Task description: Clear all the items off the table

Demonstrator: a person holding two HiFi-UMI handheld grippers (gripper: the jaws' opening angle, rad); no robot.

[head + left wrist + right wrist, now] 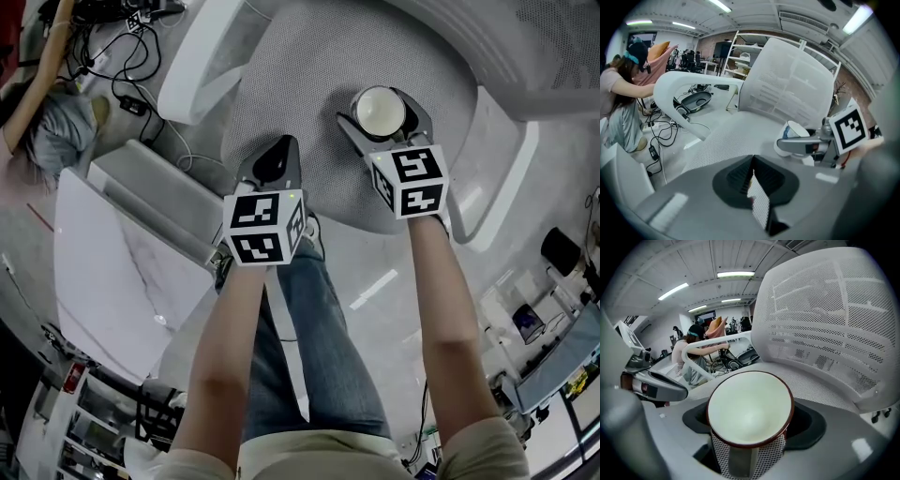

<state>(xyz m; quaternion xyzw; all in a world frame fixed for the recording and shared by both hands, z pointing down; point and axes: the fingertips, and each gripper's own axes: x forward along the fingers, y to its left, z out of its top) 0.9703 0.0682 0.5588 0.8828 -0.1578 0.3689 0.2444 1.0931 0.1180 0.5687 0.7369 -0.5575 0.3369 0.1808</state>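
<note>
A bowl (750,408) is pinched between the jaws of the right gripper (384,114). The netted pads are pressed on its lower wall, and its mouth is turned up toward that gripper's camera. The jaws of the left gripper (752,185) are pressed together with nothing between them. Both pairs of jaws are held over the mesh chair seat (309,56), which lies below and ahead of them. Whether the bowl touches the seat cannot be told. The counter (112,272) lies behind and to the left of the left jaws, well apart from the bowl.

The step in hand is judged to be the setting-down of the bowl, presumably cleared from the counter, on the seat. For the next move the bowl would need to be lowered level onto the yielding mesh. Only then should the right jaws be spread and drawn back, so that it is not tipped.

The bowl's empty cream inside and dark rim are shown plainly only by the right gripper view. Its outer wall, with a bluish patch, is shown only by the left gripper view, to the right of the left jaws. The counter is shown by the head view alone, and no item can be made out on the part seen there. The backrest (825,310), ahead of both jaws, is shown in full only by the gripper views.
</note>
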